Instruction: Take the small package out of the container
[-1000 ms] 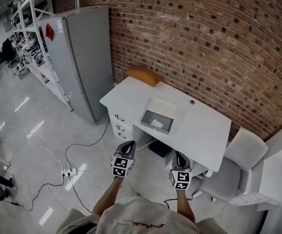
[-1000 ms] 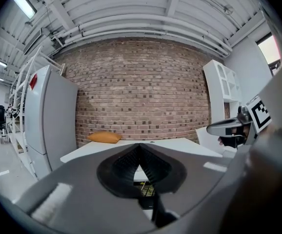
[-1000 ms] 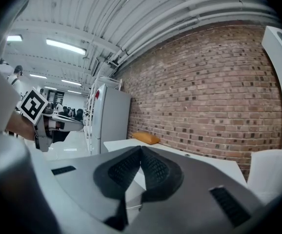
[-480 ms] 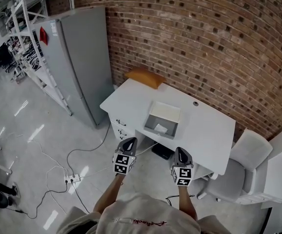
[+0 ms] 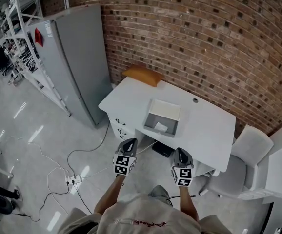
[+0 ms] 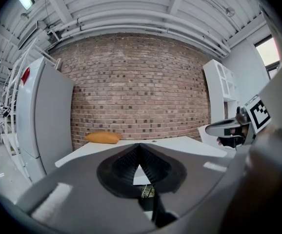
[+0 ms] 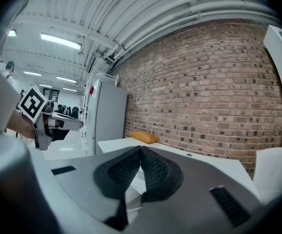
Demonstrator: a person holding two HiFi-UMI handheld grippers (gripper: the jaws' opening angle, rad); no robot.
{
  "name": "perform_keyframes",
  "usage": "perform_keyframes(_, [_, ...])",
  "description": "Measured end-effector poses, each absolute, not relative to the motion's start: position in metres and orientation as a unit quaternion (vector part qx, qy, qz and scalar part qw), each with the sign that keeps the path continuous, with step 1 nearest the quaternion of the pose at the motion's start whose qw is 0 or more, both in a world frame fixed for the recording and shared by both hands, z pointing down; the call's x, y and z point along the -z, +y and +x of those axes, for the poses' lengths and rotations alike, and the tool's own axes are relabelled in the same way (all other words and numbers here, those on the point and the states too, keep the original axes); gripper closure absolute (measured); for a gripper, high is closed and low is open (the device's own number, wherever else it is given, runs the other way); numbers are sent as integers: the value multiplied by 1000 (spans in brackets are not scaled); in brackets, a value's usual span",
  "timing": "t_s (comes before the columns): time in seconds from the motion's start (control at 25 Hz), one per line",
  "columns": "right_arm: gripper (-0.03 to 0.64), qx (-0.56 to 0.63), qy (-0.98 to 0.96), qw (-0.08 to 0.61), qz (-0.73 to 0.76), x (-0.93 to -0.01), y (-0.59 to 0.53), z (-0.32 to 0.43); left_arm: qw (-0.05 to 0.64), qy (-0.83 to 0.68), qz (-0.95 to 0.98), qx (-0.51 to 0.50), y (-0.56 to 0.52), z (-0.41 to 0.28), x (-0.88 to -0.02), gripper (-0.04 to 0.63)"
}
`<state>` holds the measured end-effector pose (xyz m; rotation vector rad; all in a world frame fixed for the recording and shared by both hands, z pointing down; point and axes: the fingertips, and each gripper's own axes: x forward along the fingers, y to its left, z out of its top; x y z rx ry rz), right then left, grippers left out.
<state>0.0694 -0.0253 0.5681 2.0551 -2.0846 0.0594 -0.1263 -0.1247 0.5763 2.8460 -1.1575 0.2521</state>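
Observation:
A grey open container stands on the white desk by the brick wall. A small white package lies inside it, near its front wall. I stand back from the desk, over the floor. My left gripper and right gripper are held side by side in front of me, short of the desk's front edge. Both are shut with nothing between their jaws. The left gripper view shows its tips meeting, and the right gripper view shows its tips meeting too.
An orange cushion lies on the desk's far left corner. A grey cabinet stands left of the desk, a light chair to its right. Cables and a power strip lie on the floor at my left. Drawers face me.
The desk and container have shifted slightly in the head view as I stepped closer. Both grippers kept their place in front of me and stayed shut.

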Motion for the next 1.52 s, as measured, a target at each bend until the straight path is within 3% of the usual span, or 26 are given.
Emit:
perform_keyframes(0.56, [606,-26,-713,107,693,-584,-49,89,37,-378,920,-92,-143,-105,-594,586])
perform_keyframes(1.52, [606,-22,-737,94,669,-560,-253,222,24,-413,905,-97,-334,19,-567,586])
